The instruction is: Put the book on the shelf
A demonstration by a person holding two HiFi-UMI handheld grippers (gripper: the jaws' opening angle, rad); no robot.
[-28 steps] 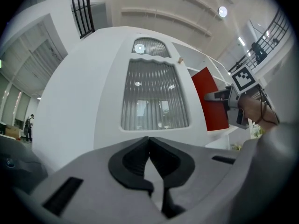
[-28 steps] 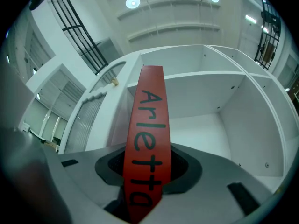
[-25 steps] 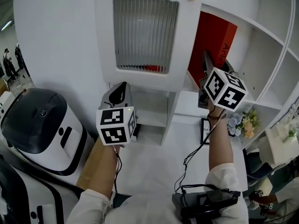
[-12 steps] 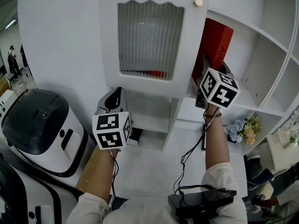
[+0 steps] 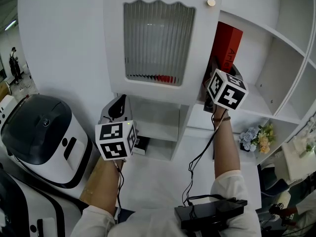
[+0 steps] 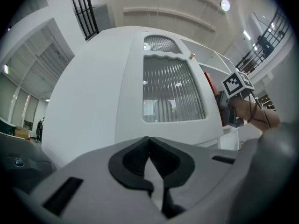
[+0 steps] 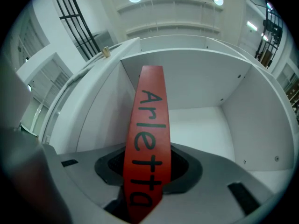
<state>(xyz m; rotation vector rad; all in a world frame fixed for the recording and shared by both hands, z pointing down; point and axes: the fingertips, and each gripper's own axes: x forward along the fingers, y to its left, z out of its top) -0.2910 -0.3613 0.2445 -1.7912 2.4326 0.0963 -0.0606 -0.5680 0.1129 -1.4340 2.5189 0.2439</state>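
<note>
A red book (image 5: 228,44) with "Arletta" on its spine (image 7: 147,125) stands upright at the left side of an open white shelf compartment (image 5: 258,104), next to the cabinet's side wall. My right gripper (image 5: 214,72) is shut on the book's lower spine, its jaws (image 7: 147,166) either side of it. The marker cube hides the fingertips in the head view. My left gripper (image 5: 117,108) hangs lower left, in front of the white cabinet. It is shut with nothing between its jaws (image 6: 149,144).
A ribbed-glass cabinet door (image 5: 158,38) with a small knob (image 5: 211,2) is left of the book. A white and black machine (image 5: 44,132) stands at lower left beside a cardboard box (image 5: 98,177). A flower bunch (image 5: 257,135) sits under the shelves. Open cubbies (image 5: 158,120) lie below the door.
The right gripper with the book has shifted left in the view, closer to the cabinet's side wall. The left gripper has drifted slightly down and left.
</note>
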